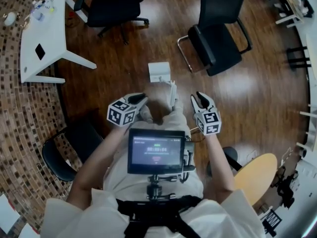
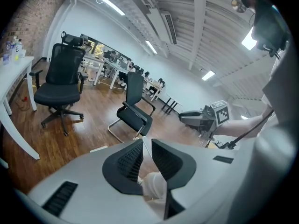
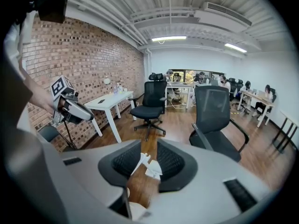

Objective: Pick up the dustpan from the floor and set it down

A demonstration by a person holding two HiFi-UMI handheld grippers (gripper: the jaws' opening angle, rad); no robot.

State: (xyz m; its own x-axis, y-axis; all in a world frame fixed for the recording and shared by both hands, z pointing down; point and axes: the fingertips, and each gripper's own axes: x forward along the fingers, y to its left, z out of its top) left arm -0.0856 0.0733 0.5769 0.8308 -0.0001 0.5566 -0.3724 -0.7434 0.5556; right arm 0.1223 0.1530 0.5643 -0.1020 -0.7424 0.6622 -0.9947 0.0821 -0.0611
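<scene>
A white dustpan (image 1: 159,72) stands on the wood floor just ahead of me, its long handle (image 1: 173,92) rising toward me between both grippers. My left gripper (image 1: 141,99) hovers left of the handle and apart from it; in the left gripper view its jaws (image 2: 145,146) leave only a slit, with nothing gripped. My right gripper (image 1: 199,99) hangs right of the handle without touching it. Its jaws stand a little apart, and the right gripper view shows the dustpan (image 3: 148,166) on the floor through the gap.
A black chair with a chrome frame (image 1: 218,33) stands beyond the dustpan to the right. A black office chair (image 1: 114,4) and a white table (image 1: 44,33) are at the far left. A black stool (image 1: 69,148) is beside my left leg, a round wooden table (image 1: 255,177) at my right.
</scene>
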